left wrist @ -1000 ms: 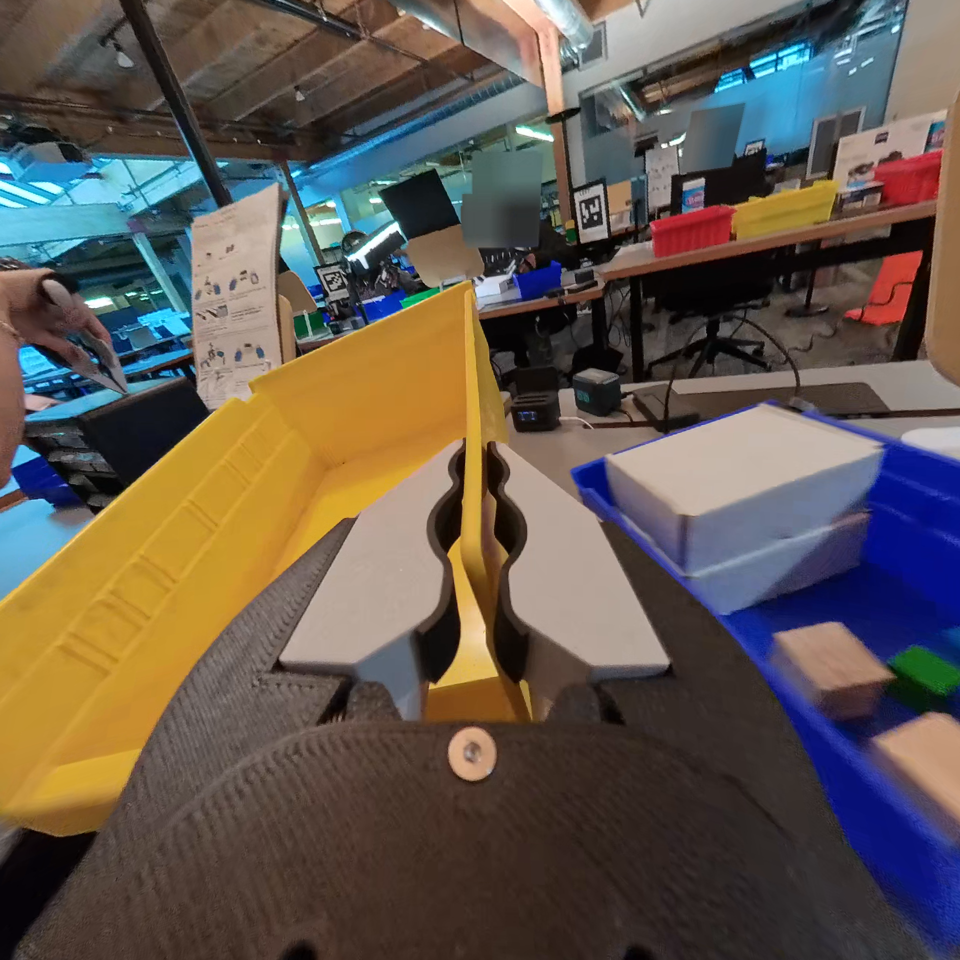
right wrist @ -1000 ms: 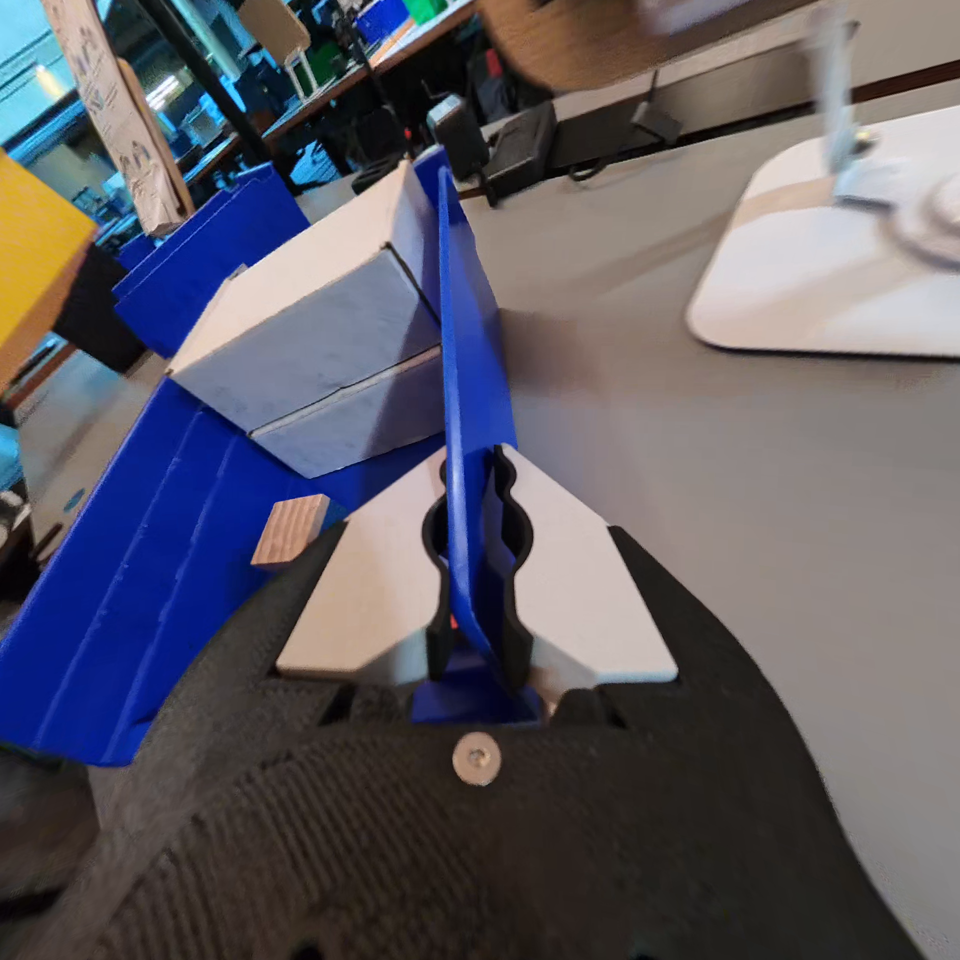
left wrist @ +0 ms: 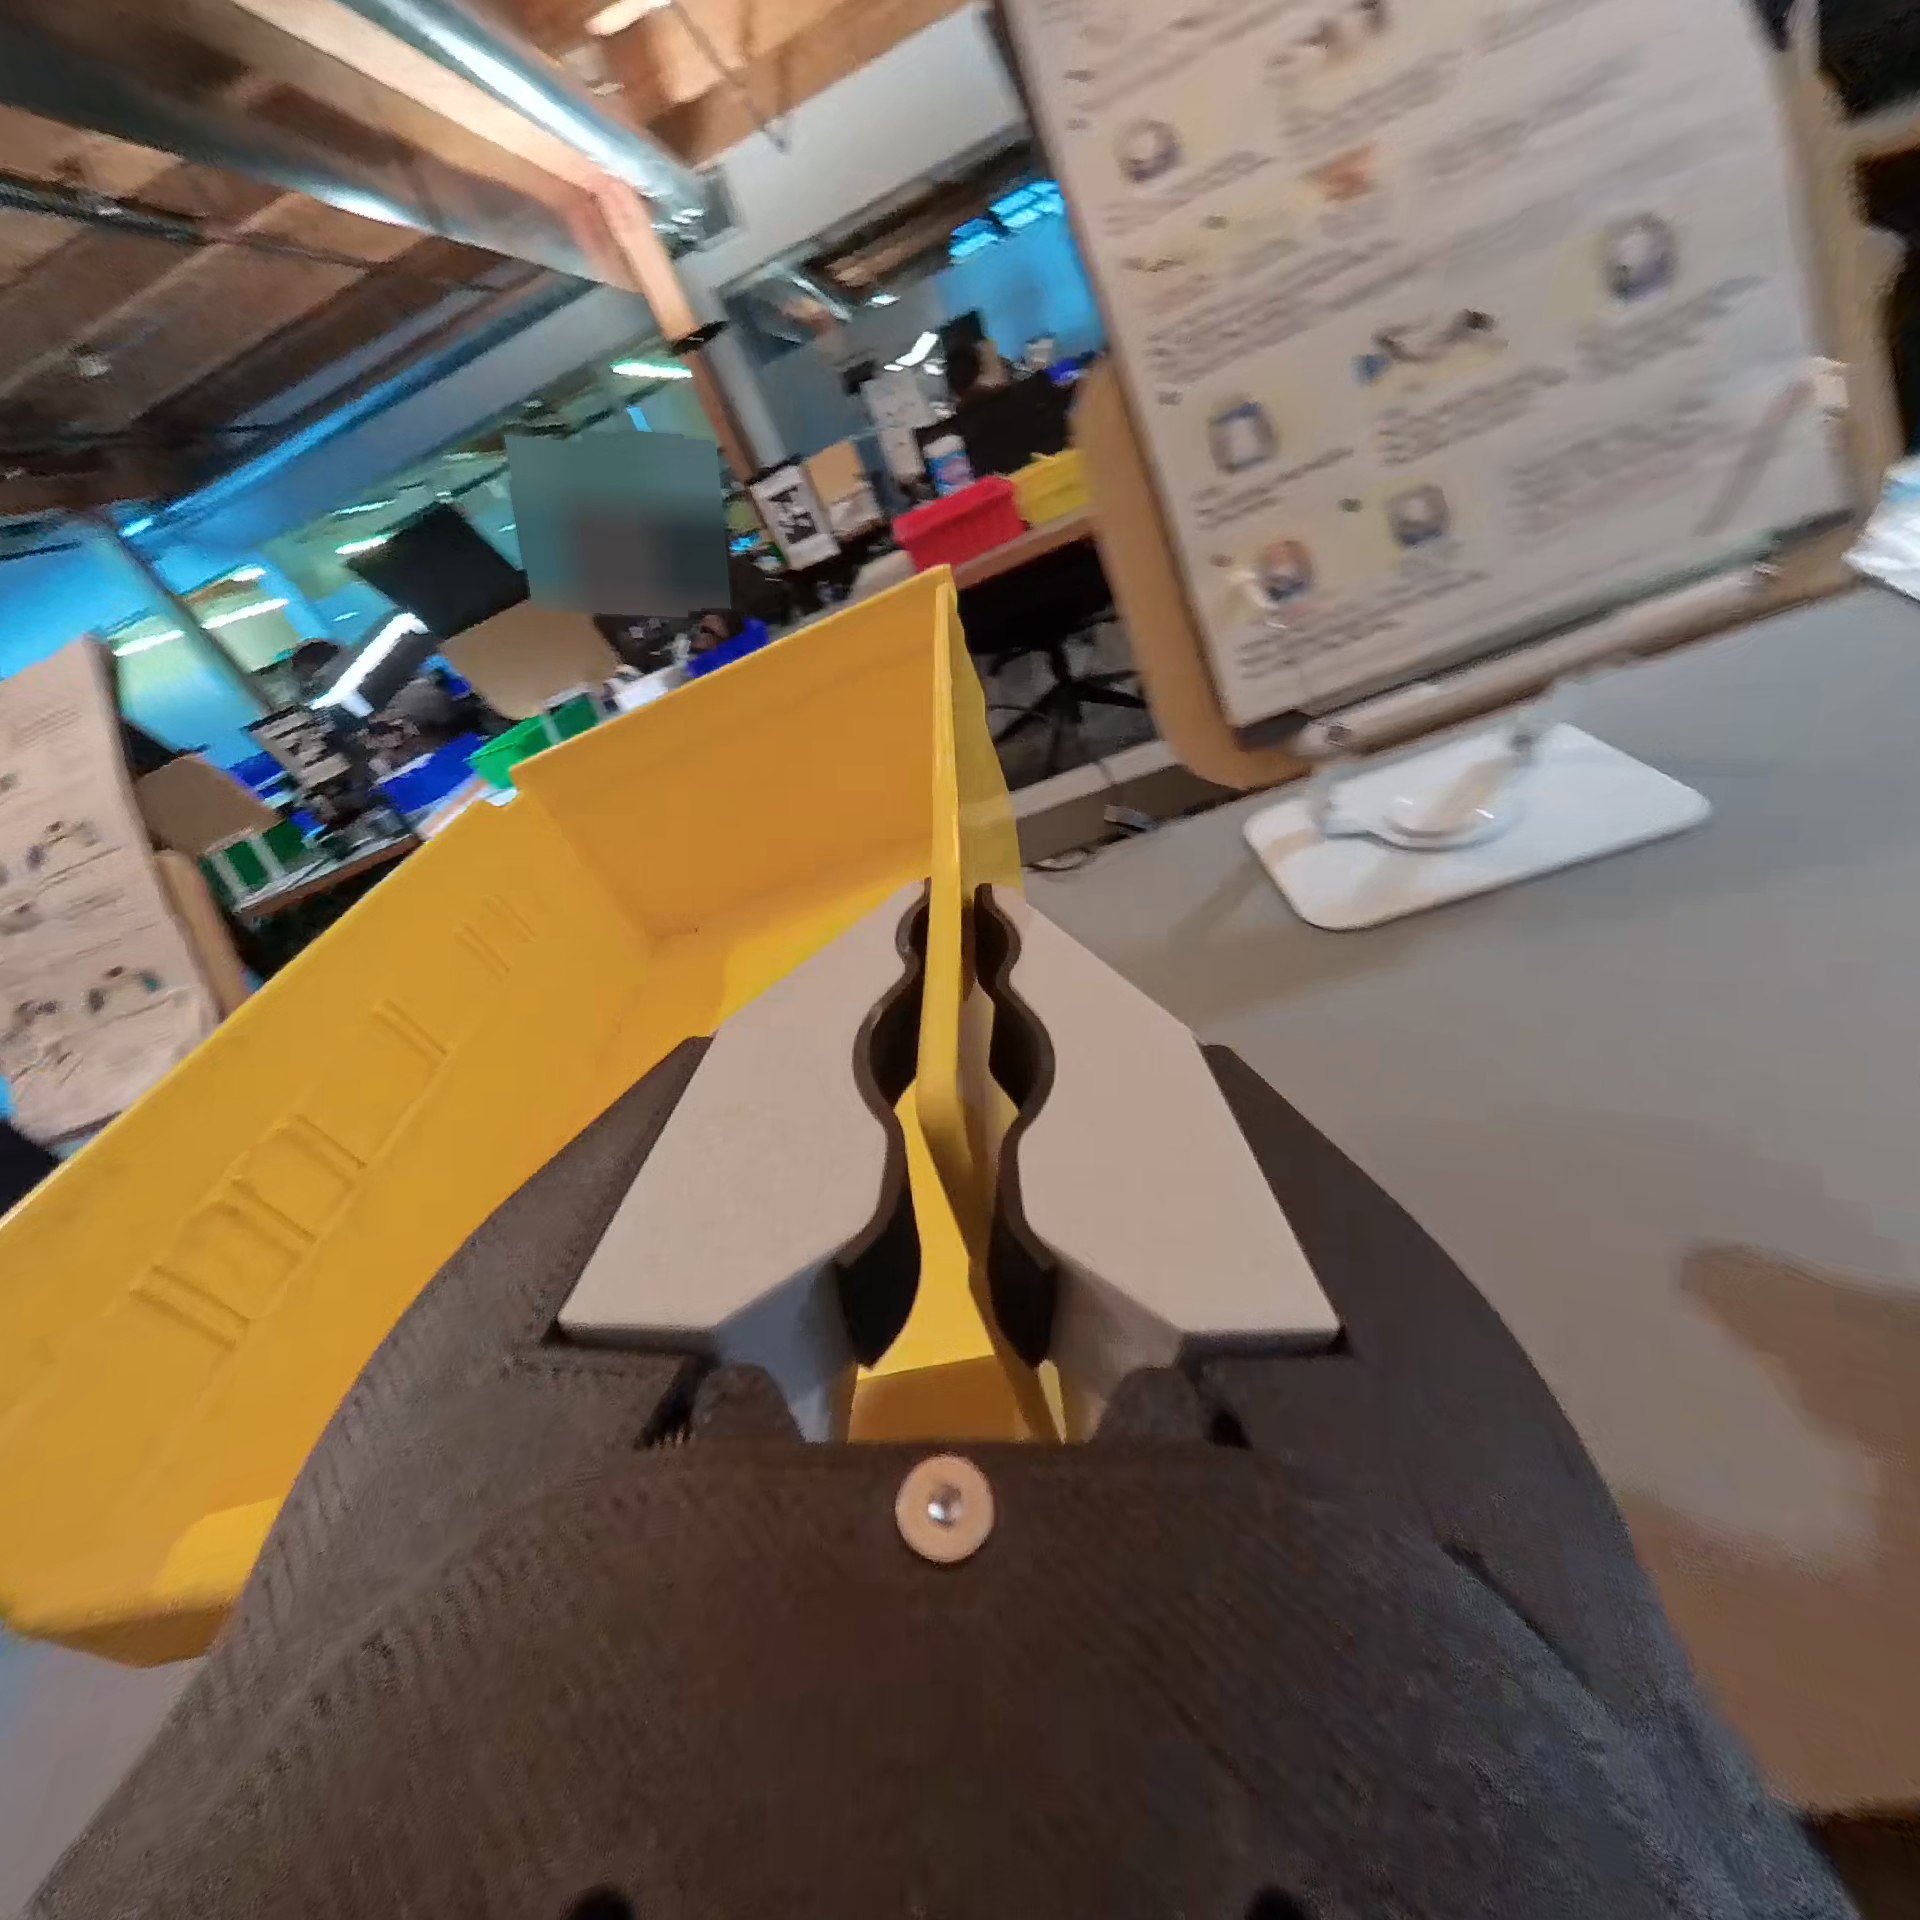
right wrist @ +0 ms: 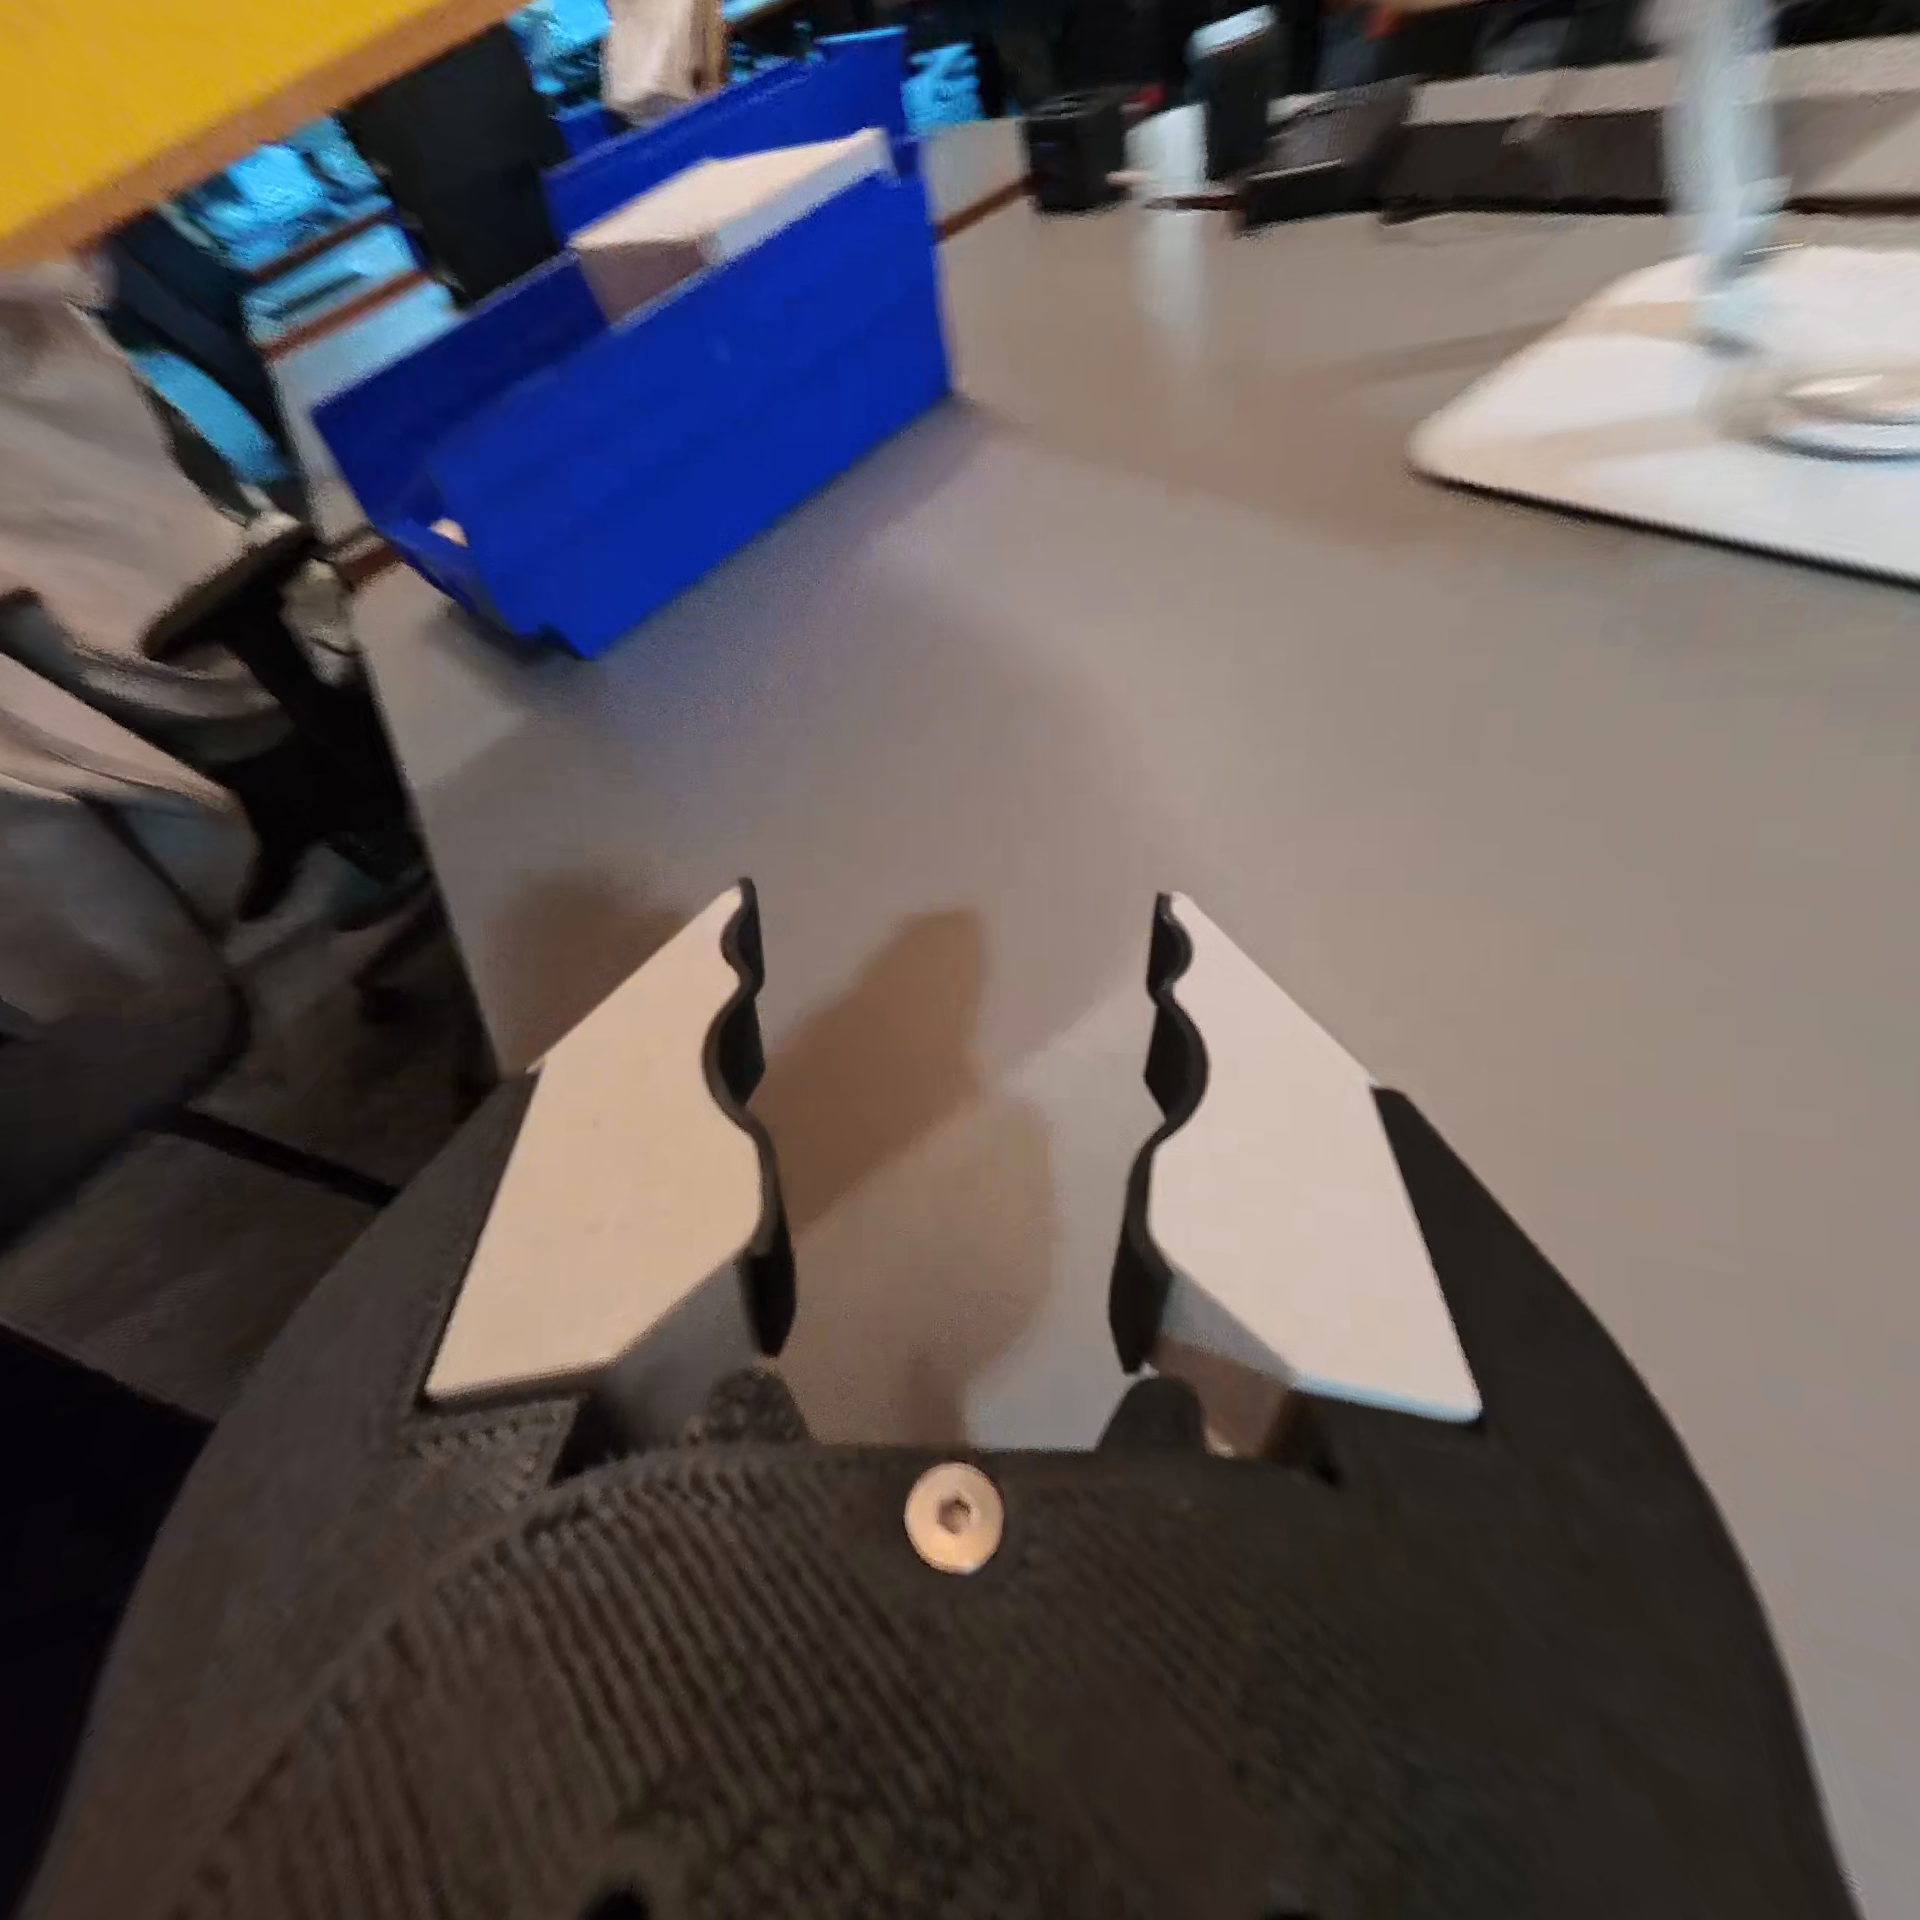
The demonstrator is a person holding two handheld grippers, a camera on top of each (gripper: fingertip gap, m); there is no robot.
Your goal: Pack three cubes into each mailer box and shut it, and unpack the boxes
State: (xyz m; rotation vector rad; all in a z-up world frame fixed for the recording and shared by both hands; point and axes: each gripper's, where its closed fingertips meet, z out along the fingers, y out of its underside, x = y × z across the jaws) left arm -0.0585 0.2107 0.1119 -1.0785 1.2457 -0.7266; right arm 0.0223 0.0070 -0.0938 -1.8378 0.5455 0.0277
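Now the right gripper (right wrist: 954,1122), clamped on the blue bin (right wrist: 665,416) wall a second ago, has jaws wide apart and empty; that bin with a white mailer box (right wrist: 717,213) sits near the counter's (right wrist: 1351,831) far left edge. Left gripper (left wrist: 951,1101) jaws remain pinched on the yellow bin (left wrist: 416,1060) wall.

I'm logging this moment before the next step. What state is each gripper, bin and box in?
left gripper: shut on the yellow bin's wall.
yellow bin: held tilted, nothing visible inside.
right gripper: open, empty, above the grey table.
blue bin: resting on the table, free of both grippers.
white mailer box: closed, inside the blue bin.
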